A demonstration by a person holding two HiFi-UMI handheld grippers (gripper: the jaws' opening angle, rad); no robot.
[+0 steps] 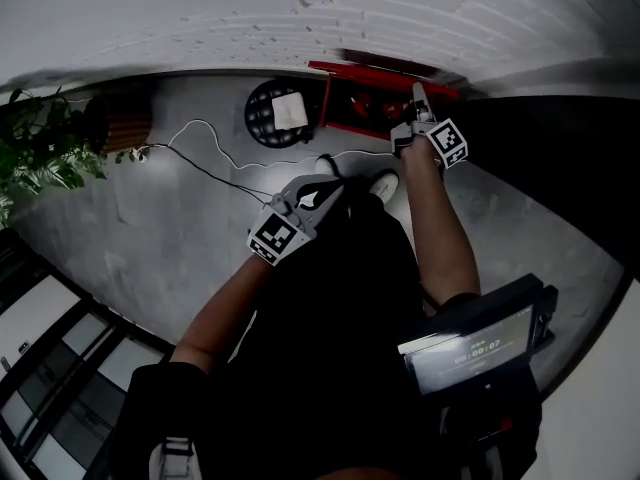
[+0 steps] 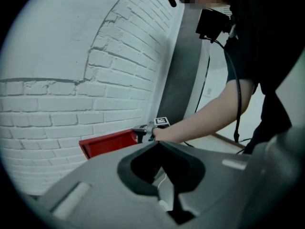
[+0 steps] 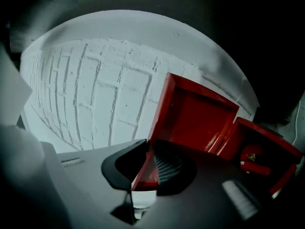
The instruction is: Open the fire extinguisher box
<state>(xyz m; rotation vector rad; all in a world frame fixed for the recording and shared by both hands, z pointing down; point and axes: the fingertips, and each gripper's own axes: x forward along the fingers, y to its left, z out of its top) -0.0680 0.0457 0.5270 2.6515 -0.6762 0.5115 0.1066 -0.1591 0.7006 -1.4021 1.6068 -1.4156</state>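
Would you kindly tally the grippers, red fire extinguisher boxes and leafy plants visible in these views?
grippers: 2 (left gripper, right gripper)
red fire extinguisher box: 1
leafy plant: 1
total: 4

White painted brick wall (image 1: pixel 300 18), smooth grey floor (image 1: pixel 150 223), green leafy plant (image 1: pixel 40 158) at one side, thin black and white cables (image 1: pixel 213 171) lying on the floor, glass window panes with dark frames (image 1: pixel 55 363)

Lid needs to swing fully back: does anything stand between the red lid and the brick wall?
Nothing visible does. The right gripper grips the lid by its edge; only brick wall shows behind it.
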